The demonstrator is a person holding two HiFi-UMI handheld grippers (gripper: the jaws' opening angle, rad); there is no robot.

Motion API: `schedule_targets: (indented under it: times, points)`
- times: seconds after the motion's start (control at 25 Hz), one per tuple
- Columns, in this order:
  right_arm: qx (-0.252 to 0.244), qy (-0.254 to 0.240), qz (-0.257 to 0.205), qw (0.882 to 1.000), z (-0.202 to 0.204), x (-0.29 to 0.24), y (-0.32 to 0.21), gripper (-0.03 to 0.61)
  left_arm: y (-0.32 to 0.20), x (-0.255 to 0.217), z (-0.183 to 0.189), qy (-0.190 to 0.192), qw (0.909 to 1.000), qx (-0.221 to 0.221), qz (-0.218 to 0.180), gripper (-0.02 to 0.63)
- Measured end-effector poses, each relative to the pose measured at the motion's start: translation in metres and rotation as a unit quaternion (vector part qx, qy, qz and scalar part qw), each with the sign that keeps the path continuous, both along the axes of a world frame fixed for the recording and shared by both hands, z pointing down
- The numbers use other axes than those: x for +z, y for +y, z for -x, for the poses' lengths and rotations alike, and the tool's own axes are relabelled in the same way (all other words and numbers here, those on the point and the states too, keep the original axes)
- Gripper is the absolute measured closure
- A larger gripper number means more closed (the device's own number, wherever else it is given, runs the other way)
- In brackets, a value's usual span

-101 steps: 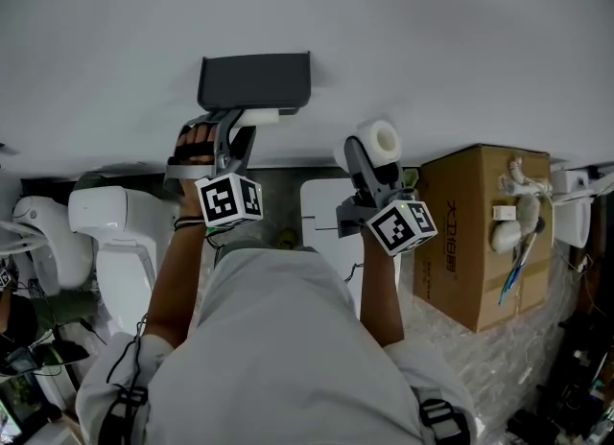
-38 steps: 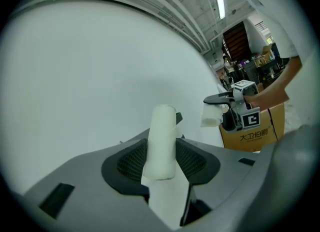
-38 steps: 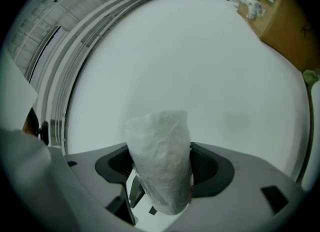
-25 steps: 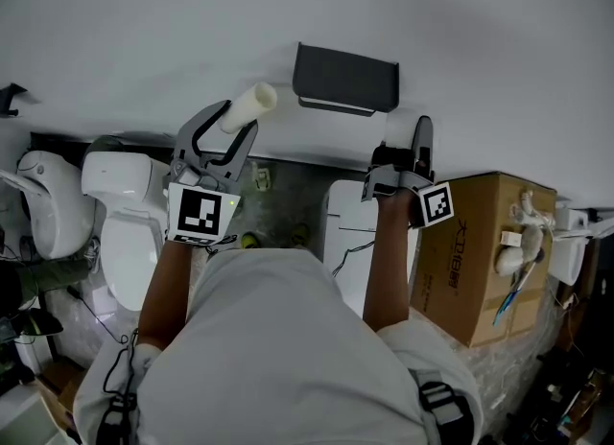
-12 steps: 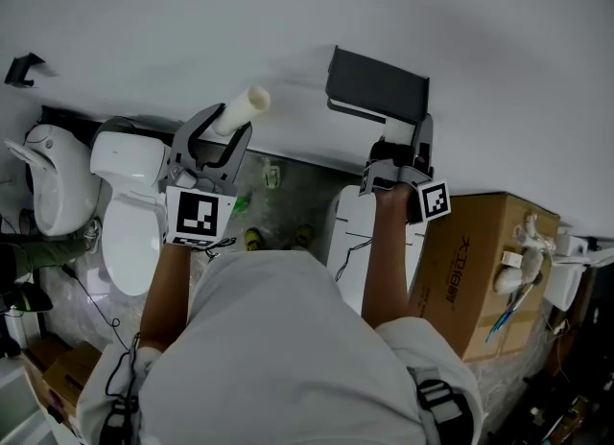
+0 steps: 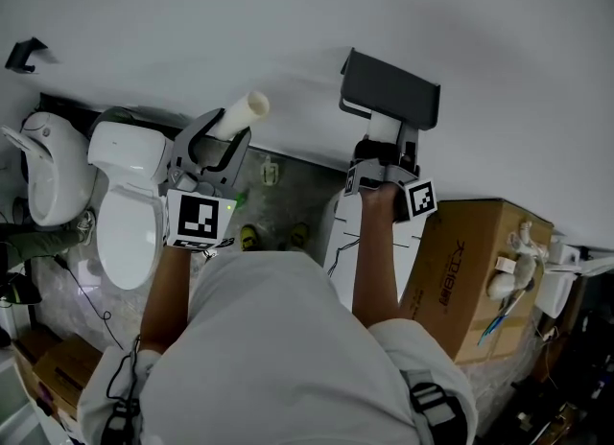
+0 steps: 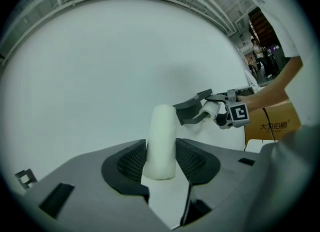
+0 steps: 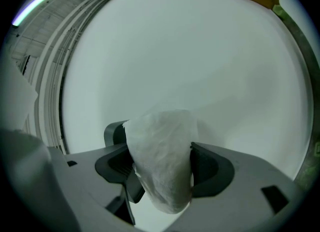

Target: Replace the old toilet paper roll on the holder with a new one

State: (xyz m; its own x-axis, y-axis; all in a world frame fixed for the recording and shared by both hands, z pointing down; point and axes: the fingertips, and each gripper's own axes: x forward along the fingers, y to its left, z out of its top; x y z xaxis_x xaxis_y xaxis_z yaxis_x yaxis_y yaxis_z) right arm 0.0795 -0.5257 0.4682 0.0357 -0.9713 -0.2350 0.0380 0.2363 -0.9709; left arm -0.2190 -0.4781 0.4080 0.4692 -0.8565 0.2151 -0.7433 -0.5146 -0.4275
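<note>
**A:** So where was the new roll (image 8: 162, 161)?

**B:** Right up under the holder (image 6: 391, 88), just below its dark lid. The right gripper (image 6: 382, 146) had it pinched between both jaws, pads pressed into the soft paper. Couldn't tell if it was actually seated on the holder.

**A:** And the old roll (image 7: 161, 141)?

**B:** Well off to the holder's left, out in front of the white wall (image 6: 288, 11). It was a skinny white tube sticking up out of the left gripper (image 6: 226, 134), with the jaws clamped on its lower end.

**A:** Anything else around?

**B:** A toilet (image 6: 123, 213) farther left of the holder and lower down. Also a cardboard box (image 6: 470, 261) below the holder on its right.
</note>
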Motion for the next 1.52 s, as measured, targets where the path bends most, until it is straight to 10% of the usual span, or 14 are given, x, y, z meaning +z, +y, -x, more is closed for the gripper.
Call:
schedule_targets:
  times: [0.72, 1.52]
  points:
    - [-0.059, -0.018, 0.001, 0.998, 0.072, 0.01, -0.005, 0.267, 0.027, 0.006, 0.06, 0.0, 0.9986, -0.052, 0.006, 0.407]
    - [-0.09, 0.026, 0.044, 0.995, 0.092, 0.03, 0.052, 0.183, 0.036, -0.003, 0.046, 0.01, 0.9999, -0.013, -0.001, 0.407]
